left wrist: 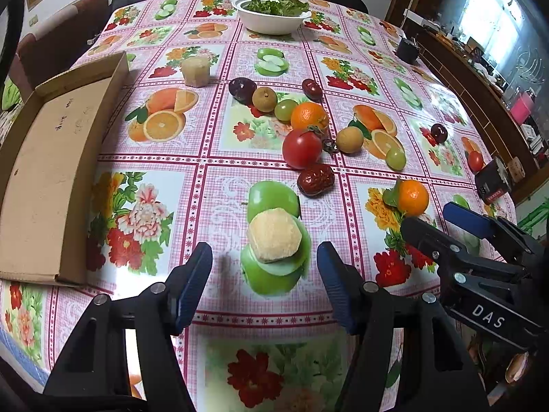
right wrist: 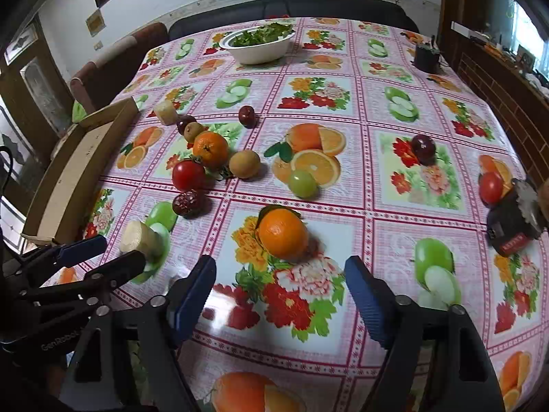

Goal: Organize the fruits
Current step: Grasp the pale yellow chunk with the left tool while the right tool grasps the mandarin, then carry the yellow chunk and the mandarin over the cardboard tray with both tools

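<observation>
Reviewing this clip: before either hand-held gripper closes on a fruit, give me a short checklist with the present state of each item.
1. Left hand-held gripper open: ok, nothing between its blue pads.
2. Pale peeled chunk lined up ahead of the left fingers: ok, it lies apart from other fruit.
3. Right hand-held gripper open with nothing held: ok.
4. Near orange centred ahead of the right fingers: ok, not yet between them.
5. Cardboard tray free to receive fruit: ok, the visible part holds nothing.
6. The two grippers clear of each other: ok, side by side and apart.
7. Whether the orange will roll: cannot tell.
</observation>
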